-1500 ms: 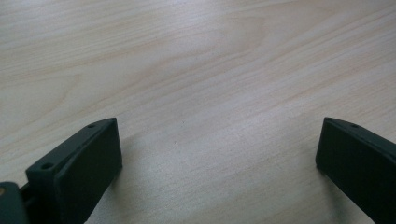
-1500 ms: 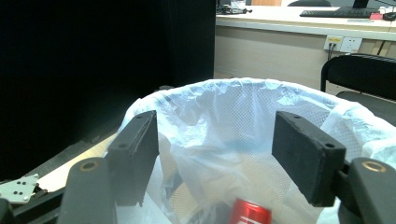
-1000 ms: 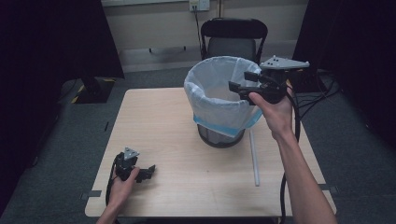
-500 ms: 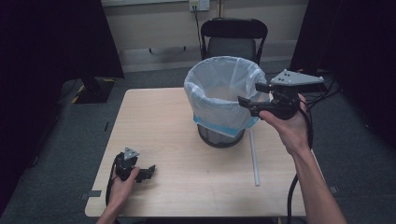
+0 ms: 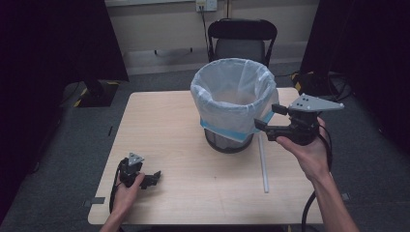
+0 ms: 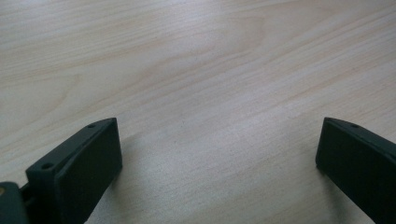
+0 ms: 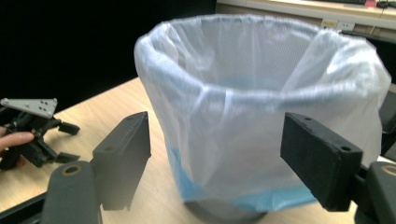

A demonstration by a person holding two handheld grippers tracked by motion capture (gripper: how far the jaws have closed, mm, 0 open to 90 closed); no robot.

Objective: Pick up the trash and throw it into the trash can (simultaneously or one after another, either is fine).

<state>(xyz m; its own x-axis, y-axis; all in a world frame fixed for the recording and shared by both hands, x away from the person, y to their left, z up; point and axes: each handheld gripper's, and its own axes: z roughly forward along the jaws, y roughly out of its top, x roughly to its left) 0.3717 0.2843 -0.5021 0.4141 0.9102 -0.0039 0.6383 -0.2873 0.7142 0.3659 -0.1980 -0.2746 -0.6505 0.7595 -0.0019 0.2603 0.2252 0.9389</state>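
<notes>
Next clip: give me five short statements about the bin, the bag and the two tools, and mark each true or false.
1. The wastebasket is lined with a clear bag whose edge folds over the rim. True.
2. The right tool is clamped on the bag's rim. False: its jaws stand open beside the bag and hold nothing.
3. The left tool rests low on the table with its jaws apart. True.
4. A white rod lies on the table right of the wastebasket. True.
5. The wastebasket lies tipped on its side. False: it stands upright.
</notes>
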